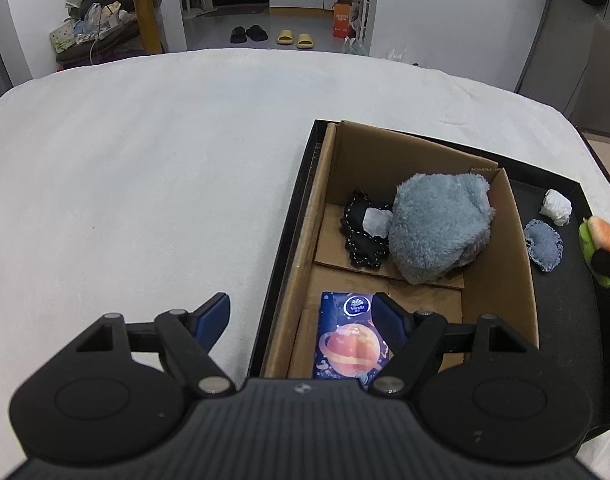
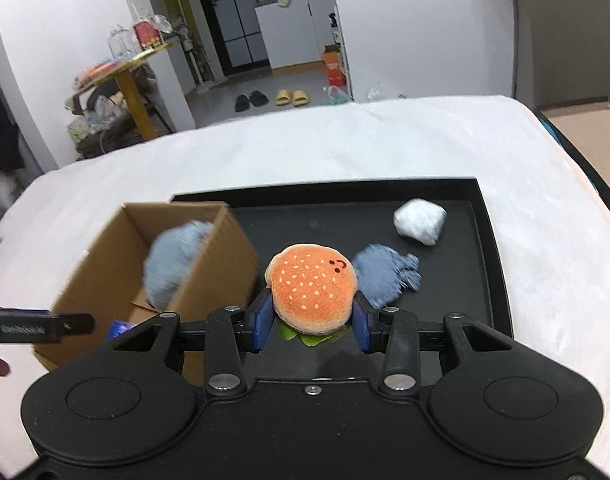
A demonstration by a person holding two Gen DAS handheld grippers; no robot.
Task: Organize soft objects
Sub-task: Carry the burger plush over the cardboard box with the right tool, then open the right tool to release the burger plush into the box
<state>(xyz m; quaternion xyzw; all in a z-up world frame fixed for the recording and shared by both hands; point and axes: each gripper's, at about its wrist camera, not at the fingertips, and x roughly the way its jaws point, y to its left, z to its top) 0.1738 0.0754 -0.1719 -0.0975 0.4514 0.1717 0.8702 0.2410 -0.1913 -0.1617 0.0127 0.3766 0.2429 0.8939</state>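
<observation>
From the left wrist, our left gripper (image 1: 301,320) hangs spread and empty over the cardboard box (image 1: 521,280); the tissue pack (image 1: 351,336) lies below.

From the right wrist, our right gripper (image 2: 312,325) pinches the burger plush (image 2: 311,290) above the black tray (image 2: 495,280). We should swing toward ten o'clock, clear the box wall, then release.

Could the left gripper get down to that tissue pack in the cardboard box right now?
Probably yes. The left gripper is open and empty just above the tissue pack, which lies uncovered at the near end of the open-topped cardboard box.
</observation>
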